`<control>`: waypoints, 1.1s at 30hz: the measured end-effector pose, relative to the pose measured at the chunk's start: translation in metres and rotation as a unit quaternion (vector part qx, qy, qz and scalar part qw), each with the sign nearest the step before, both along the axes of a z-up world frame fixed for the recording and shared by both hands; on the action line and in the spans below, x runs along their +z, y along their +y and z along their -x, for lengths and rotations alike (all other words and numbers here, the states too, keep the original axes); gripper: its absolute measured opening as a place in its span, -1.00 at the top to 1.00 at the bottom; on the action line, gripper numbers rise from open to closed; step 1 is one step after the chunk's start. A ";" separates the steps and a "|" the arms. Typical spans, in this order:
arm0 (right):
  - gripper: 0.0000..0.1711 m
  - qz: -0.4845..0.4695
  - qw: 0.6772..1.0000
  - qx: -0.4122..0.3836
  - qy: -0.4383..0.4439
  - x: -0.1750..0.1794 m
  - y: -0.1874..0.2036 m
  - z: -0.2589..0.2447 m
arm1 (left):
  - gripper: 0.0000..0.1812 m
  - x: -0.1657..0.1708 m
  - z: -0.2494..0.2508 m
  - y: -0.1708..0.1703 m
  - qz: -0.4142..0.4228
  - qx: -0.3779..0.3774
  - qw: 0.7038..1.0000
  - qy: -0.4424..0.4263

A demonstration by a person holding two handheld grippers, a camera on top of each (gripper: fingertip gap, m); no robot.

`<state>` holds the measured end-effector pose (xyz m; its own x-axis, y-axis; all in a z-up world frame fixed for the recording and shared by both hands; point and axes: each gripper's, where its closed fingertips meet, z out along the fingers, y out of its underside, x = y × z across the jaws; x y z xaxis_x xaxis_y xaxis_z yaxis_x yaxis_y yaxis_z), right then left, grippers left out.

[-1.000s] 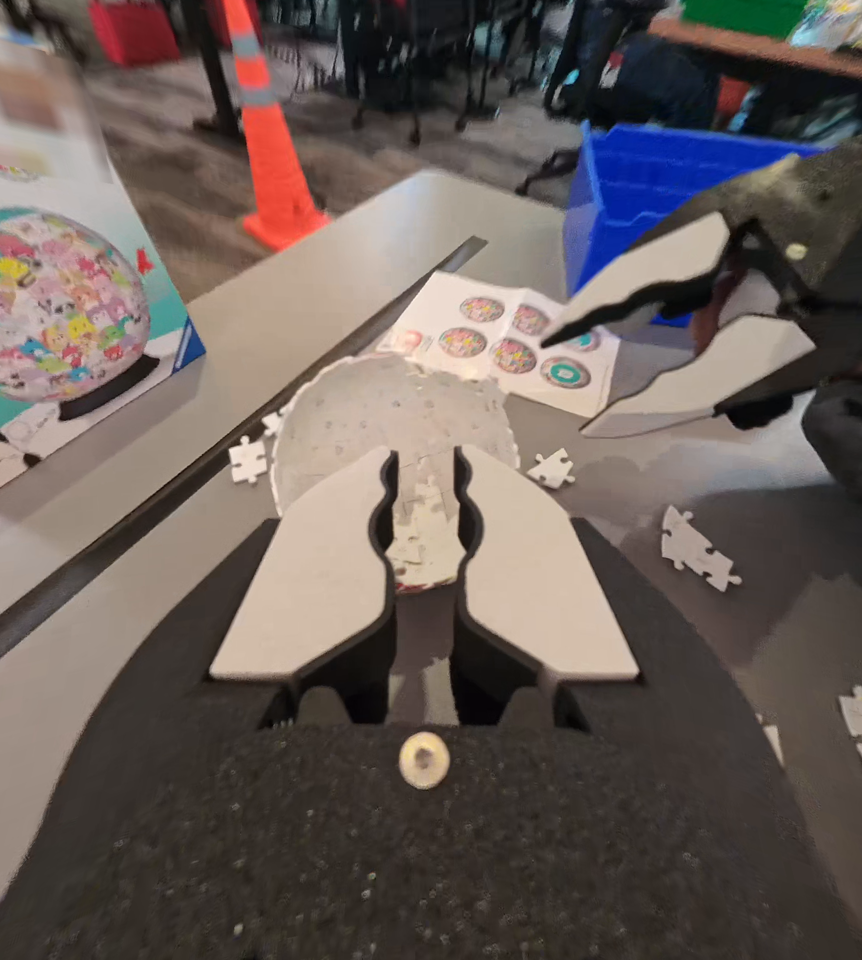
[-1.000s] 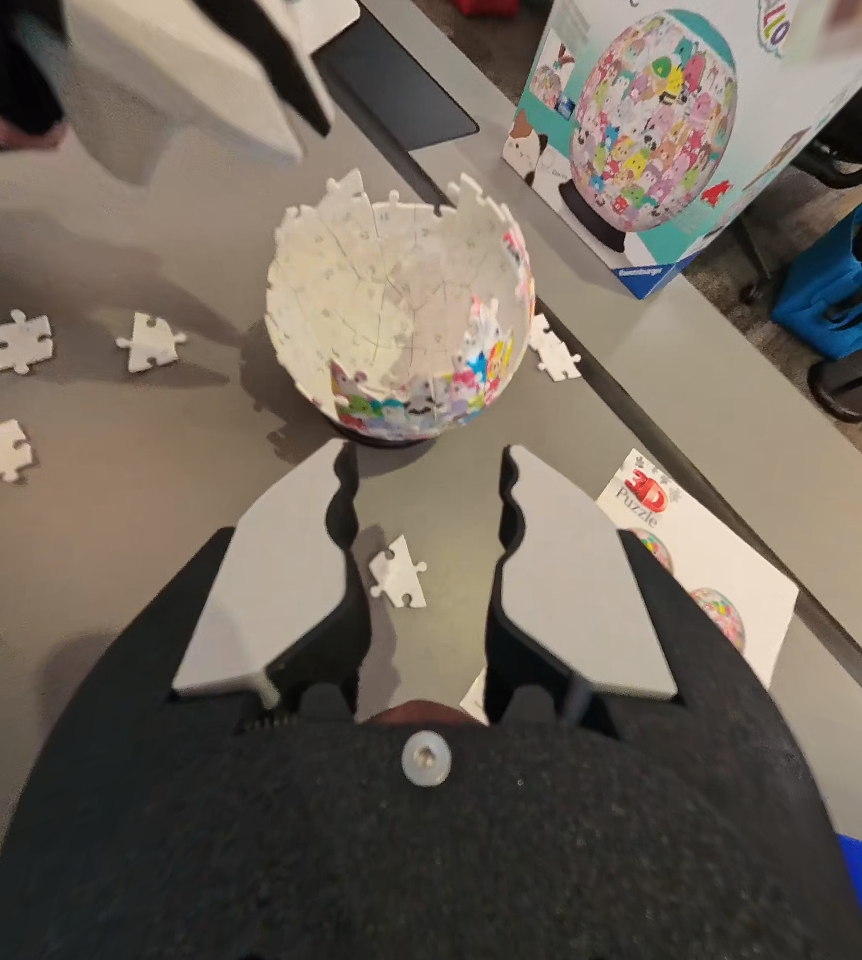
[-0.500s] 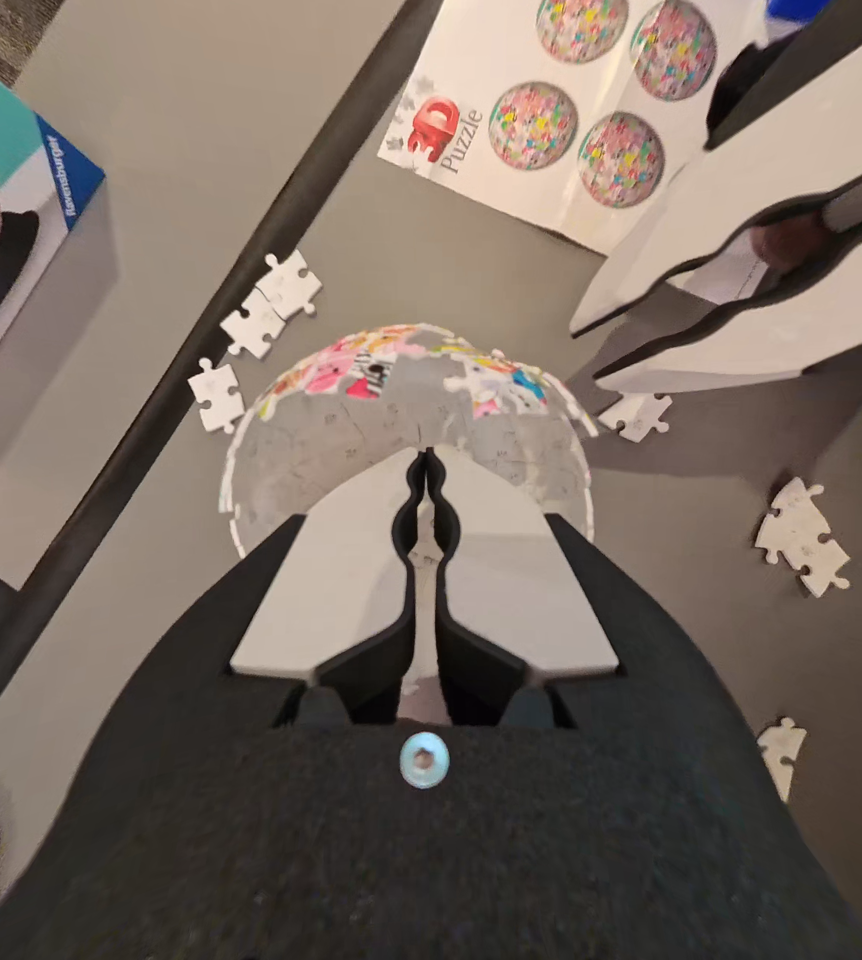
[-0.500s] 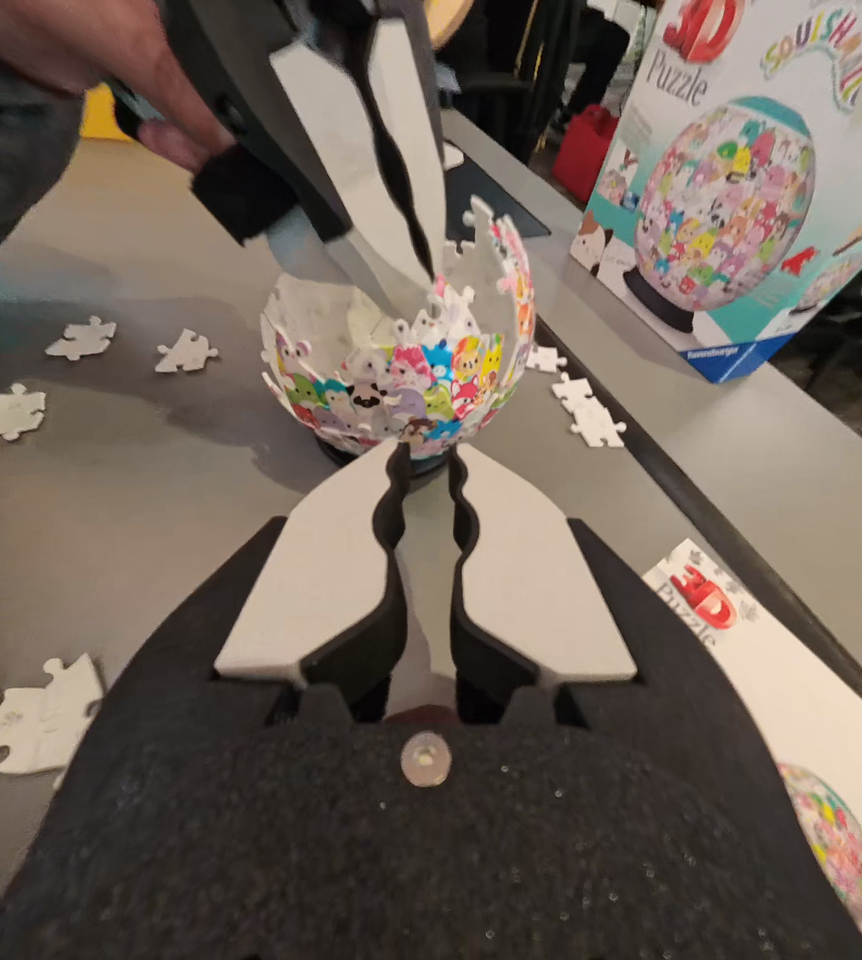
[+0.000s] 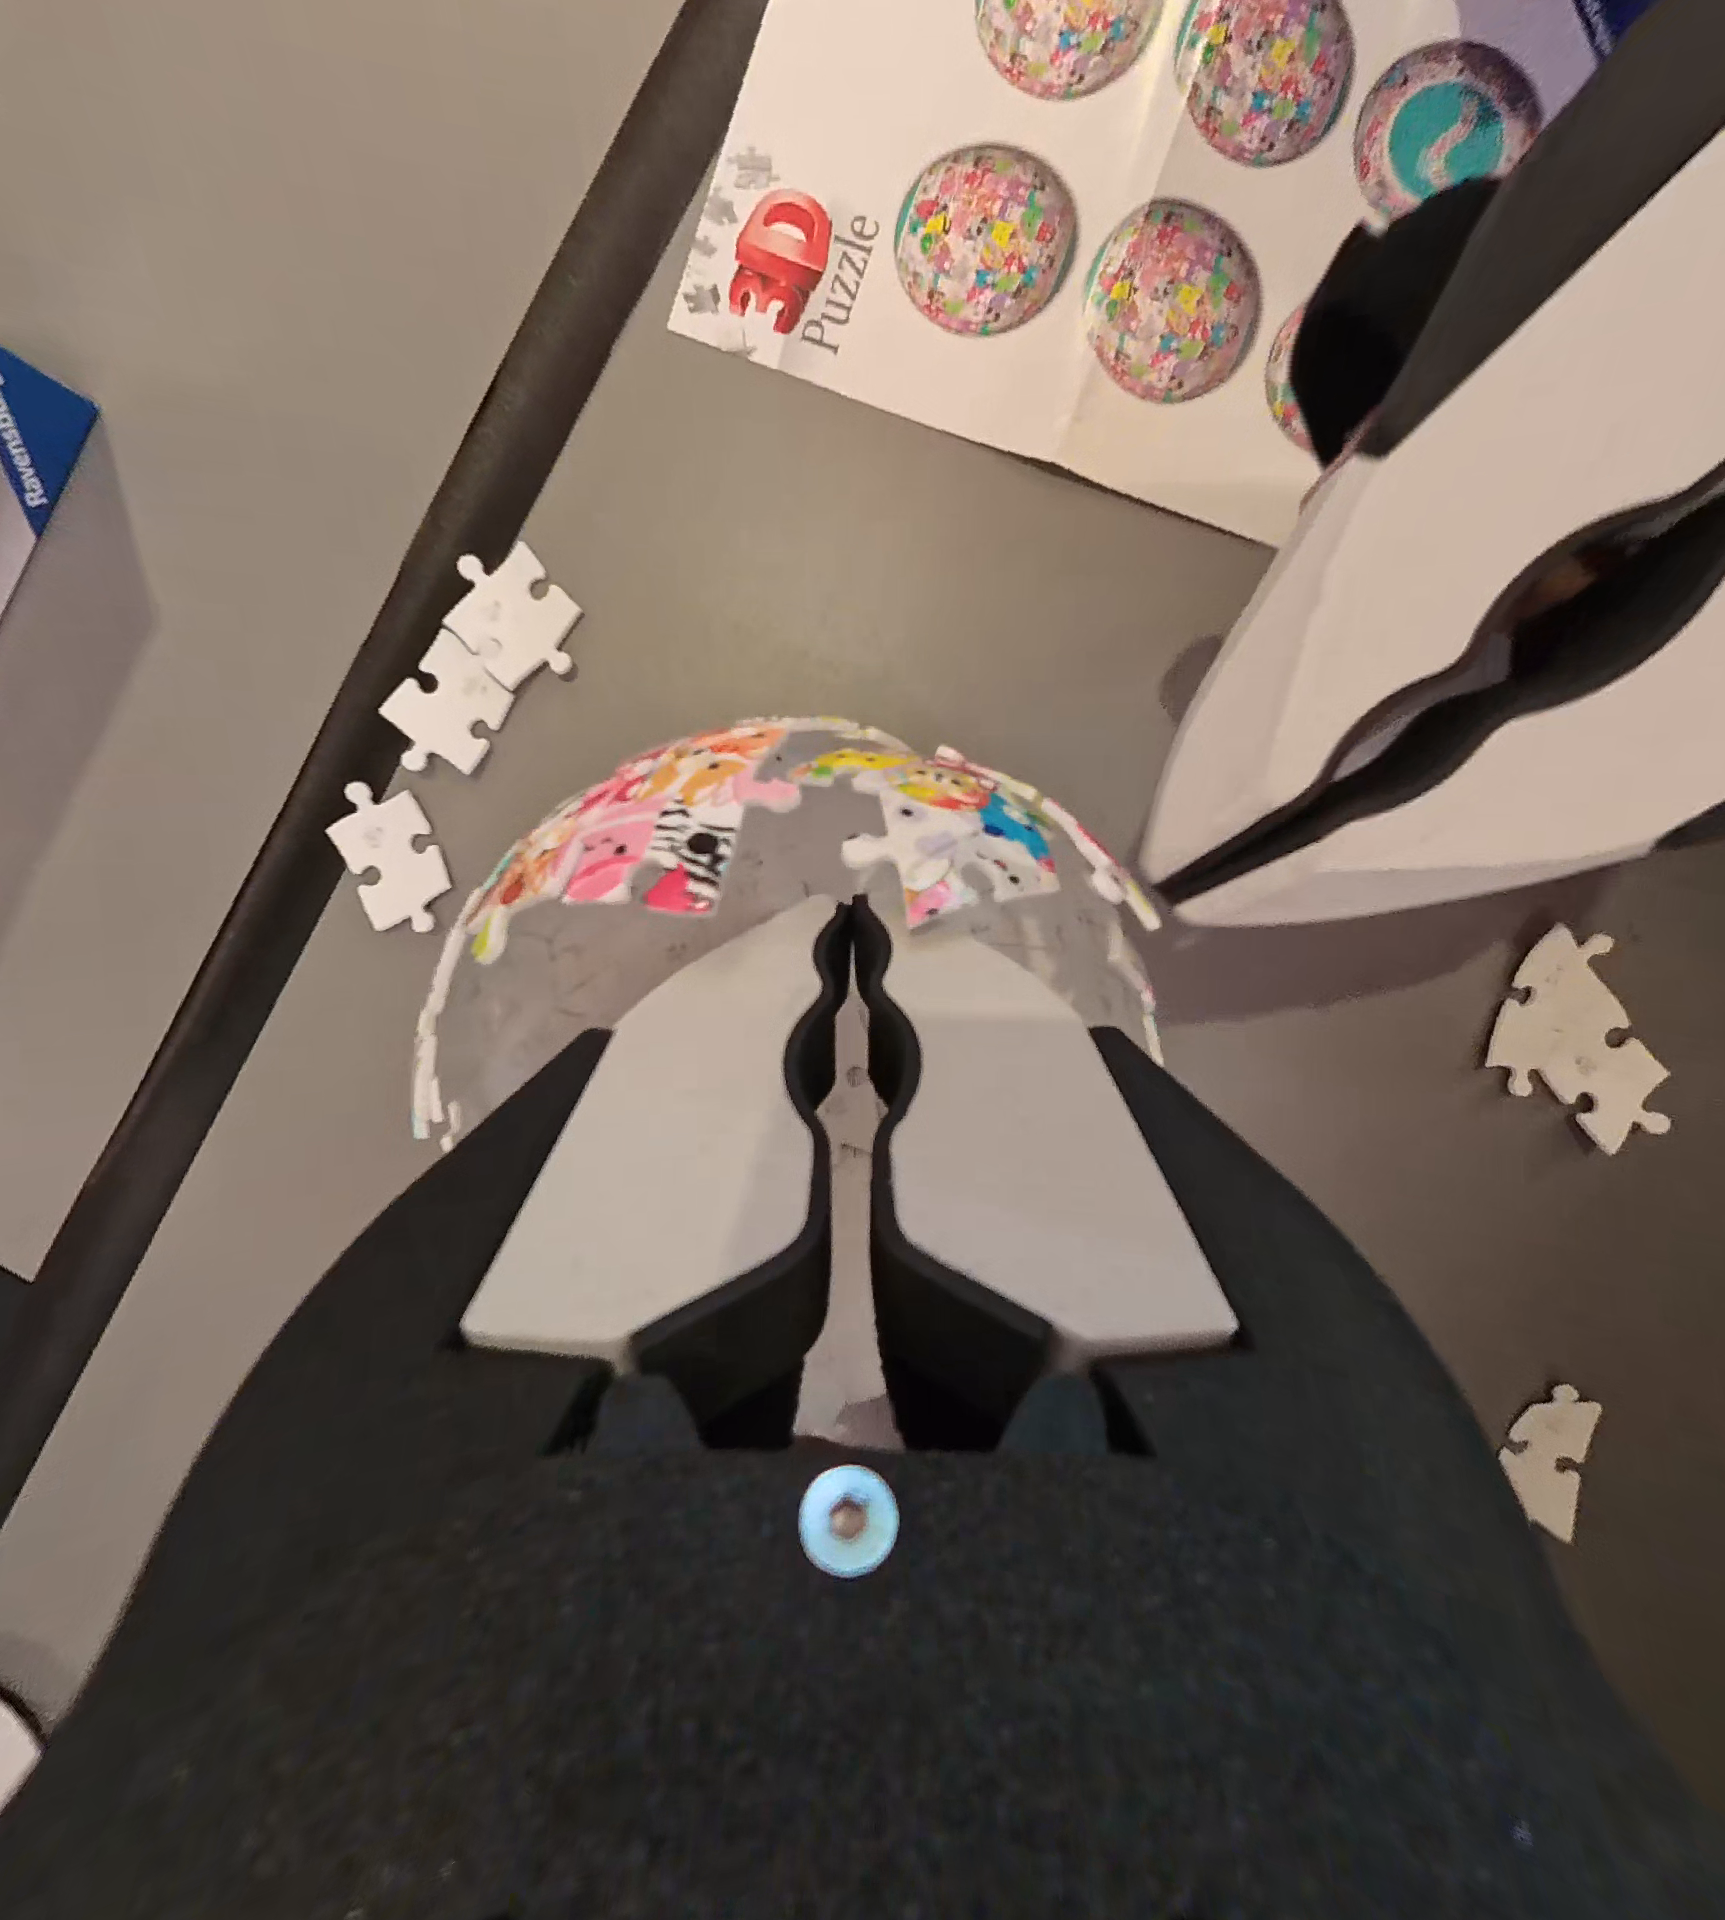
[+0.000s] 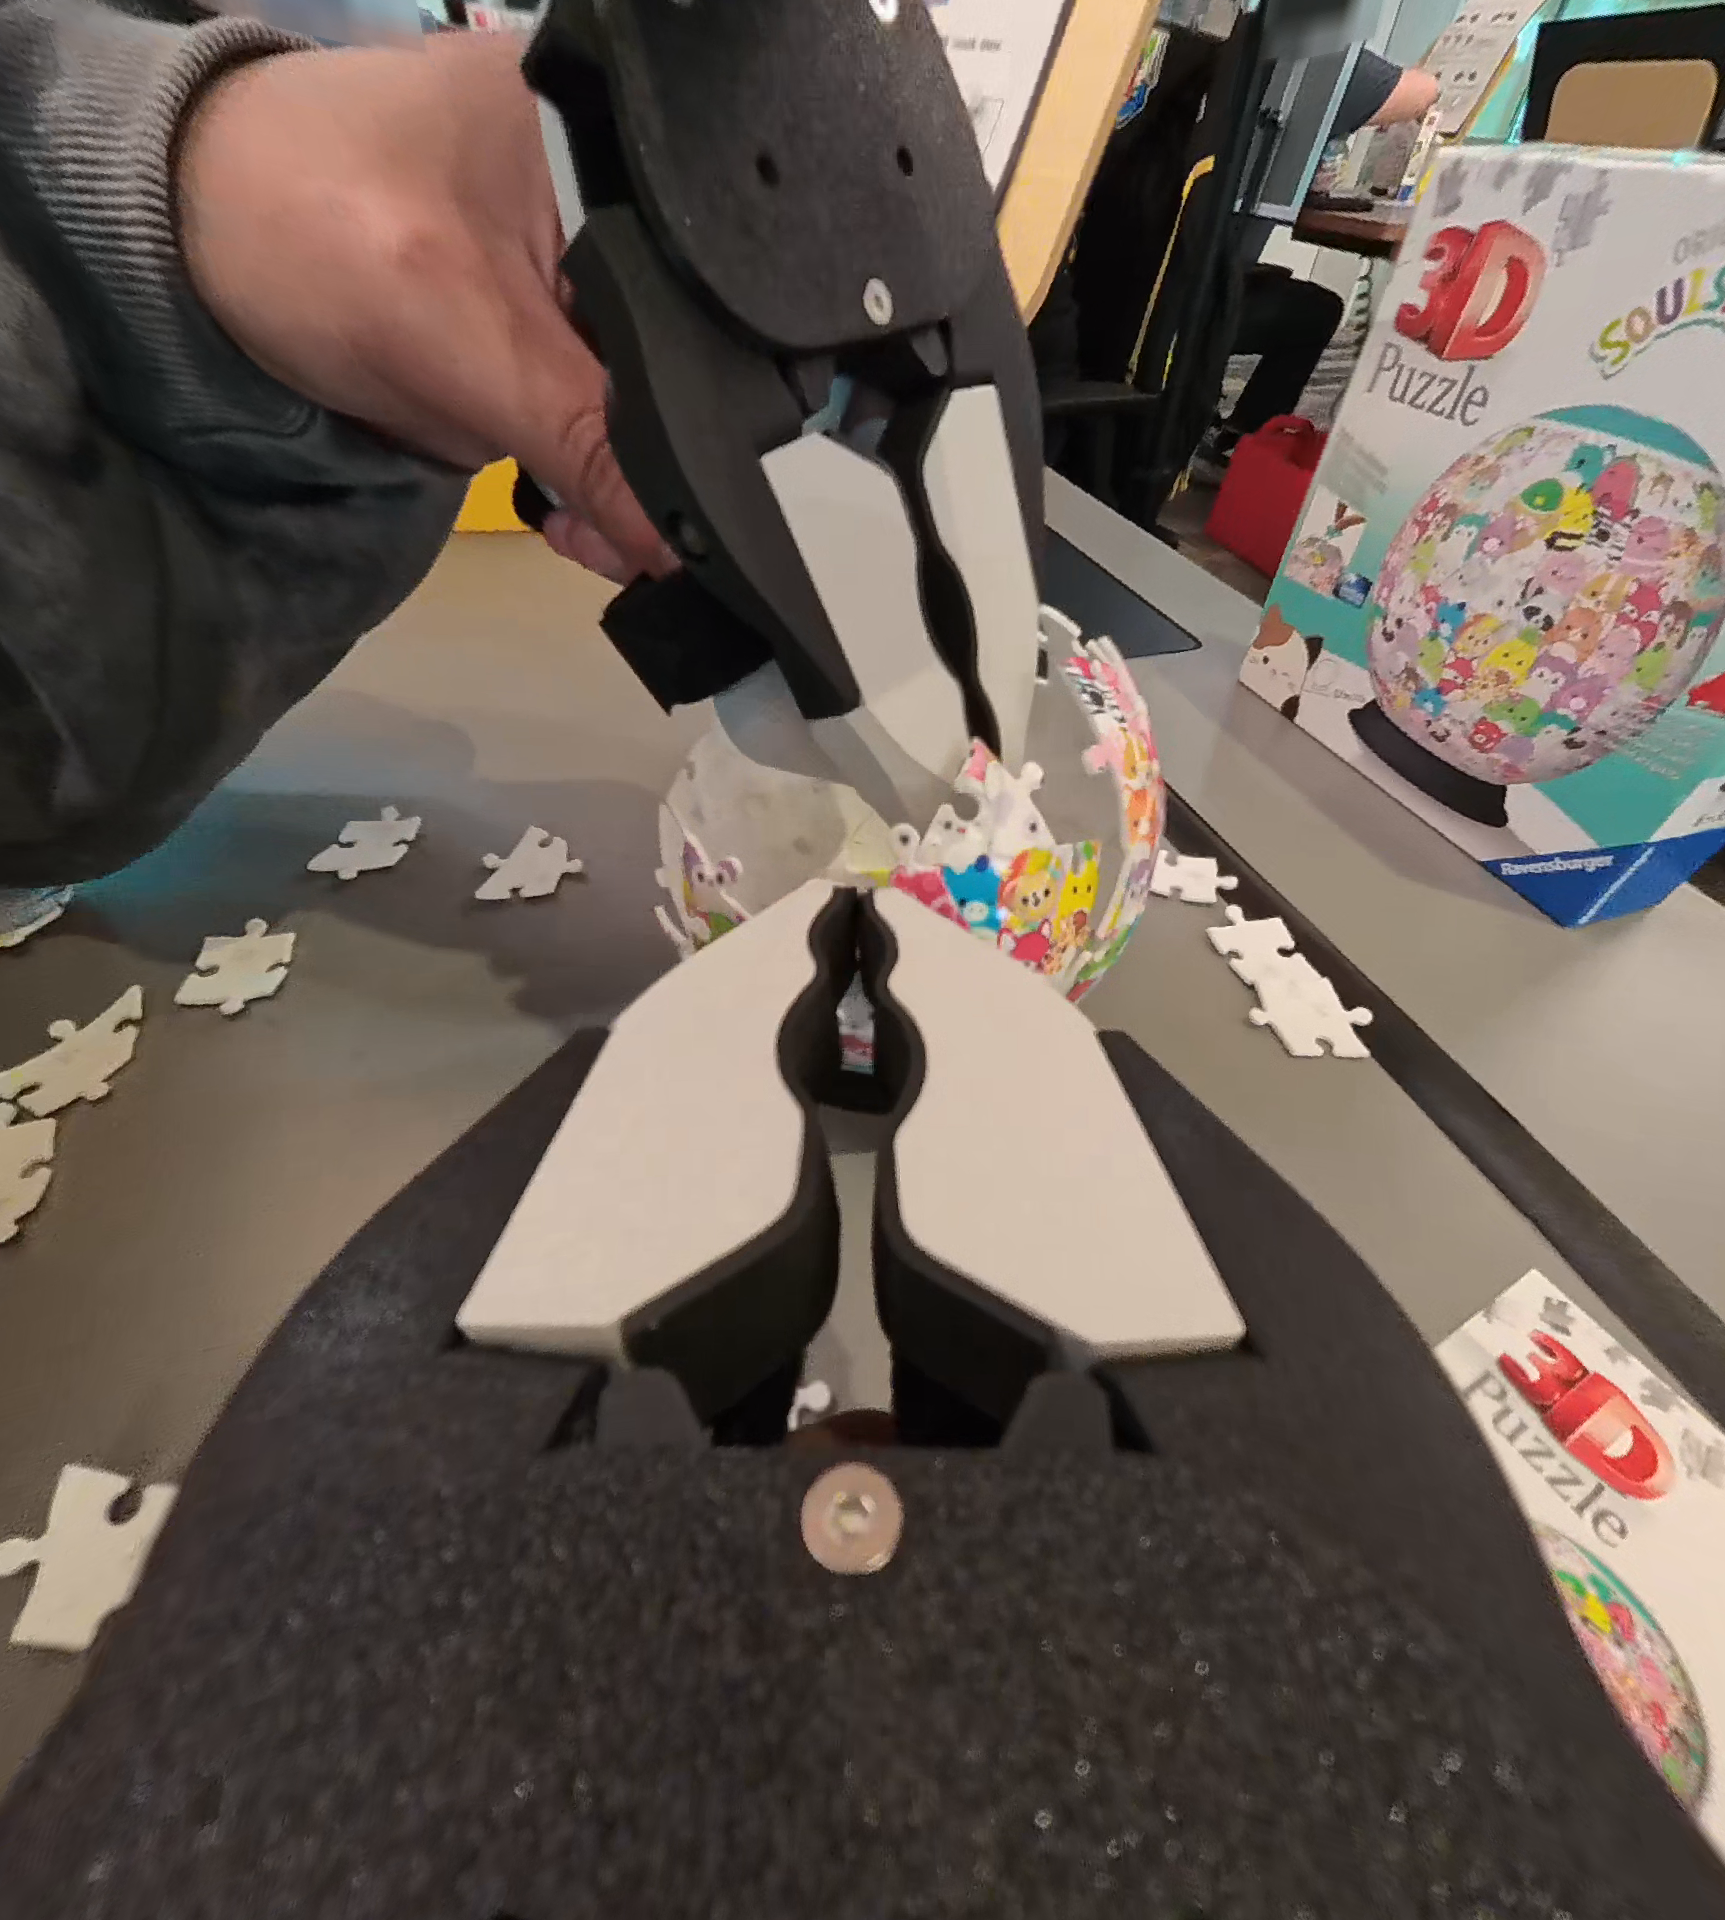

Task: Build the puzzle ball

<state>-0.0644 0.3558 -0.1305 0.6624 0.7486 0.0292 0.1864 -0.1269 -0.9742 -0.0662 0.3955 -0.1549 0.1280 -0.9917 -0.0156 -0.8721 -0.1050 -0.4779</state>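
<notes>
The left tool (image 5: 850, 914) comes down from above with its jaws pressed together at the tips. In the right wrist view they meet on a coloured piece (image 6: 983, 774) at the shell's ragged rim, though whether they pinch it or only press on it cannot be told. The right tool (image 6: 853, 909) is also closed at the tips. A small printed scrap shows in the gap behind them, so it may be holding a piece; I cannot be sure.

The shell (image 5: 785, 862) is a half-built bowl, printed outside and plain white inside, standing on the tabletop (image 5: 941, 582) just beside the dark seam (image 5: 401, 644) between two surfaces. Its opening faces up and somewhat toward the left tool, with one wall rising higher on the far side (as the right view shows it). It is round, so it has no real long axis; what matters is the rim's tilt.

It should be light, thin and stiff, held only by interlocking tabs, so it will likely roll or pop apart under a hard push. The safest hold is probably a gentle pinch across the wall near the rim, bracing inside and out.

Loose pieces (image 5: 463, 675) lie scattered white side up around it, with the leaflet (image 5: 1045, 260) and box (image 6: 1564, 520) farther out.
</notes>
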 end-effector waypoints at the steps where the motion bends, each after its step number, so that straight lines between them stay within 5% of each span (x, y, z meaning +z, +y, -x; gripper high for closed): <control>1: 1.00 0.001 1.000 0.002 0.000 0.000 0.001 0.002 | 1.00 0.001 -0.001 0.000 0.002 0.000 1.000 -0.003; 33: 1.00 0.054 0.997 -0.062 0.009 -0.018 0.026 -0.027 | 1.00 -0.015 -0.014 -0.001 -0.040 -0.029 0.999 0.013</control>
